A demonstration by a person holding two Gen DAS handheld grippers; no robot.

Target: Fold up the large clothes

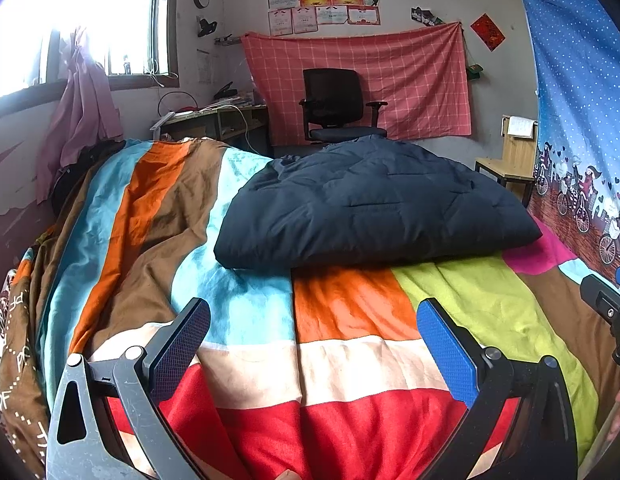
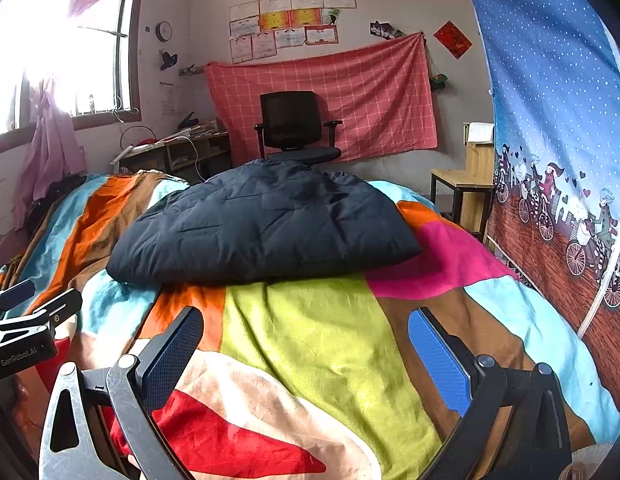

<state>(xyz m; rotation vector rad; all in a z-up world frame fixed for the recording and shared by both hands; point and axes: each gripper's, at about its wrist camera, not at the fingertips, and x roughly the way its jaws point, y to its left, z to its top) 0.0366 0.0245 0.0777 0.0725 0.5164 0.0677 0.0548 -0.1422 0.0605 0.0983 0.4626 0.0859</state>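
A dark navy quilted garment (image 1: 370,204) lies folded into a thick bundle on the bed, ahead of both grippers (image 2: 265,232). My left gripper (image 1: 314,320) hangs open over the striped bedspread, short of the bundle's near edge, with nothing between its blue pads. My right gripper (image 2: 305,330) is open too, above the green and brown patches, a little in front of the bundle. The left gripper's body (image 2: 25,332) shows at the left edge of the right wrist view; the right gripper's tip (image 1: 610,304) shows at the right edge of the left wrist view.
A multicoloured bedspread (image 1: 157,216) covers the whole bed. A blue patterned curtain (image 2: 558,152) hangs close on the right. Beyond the bed stand a black office chair (image 1: 338,108), a cluttered desk (image 1: 213,116) under the window and a wooden stool (image 2: 466,188).
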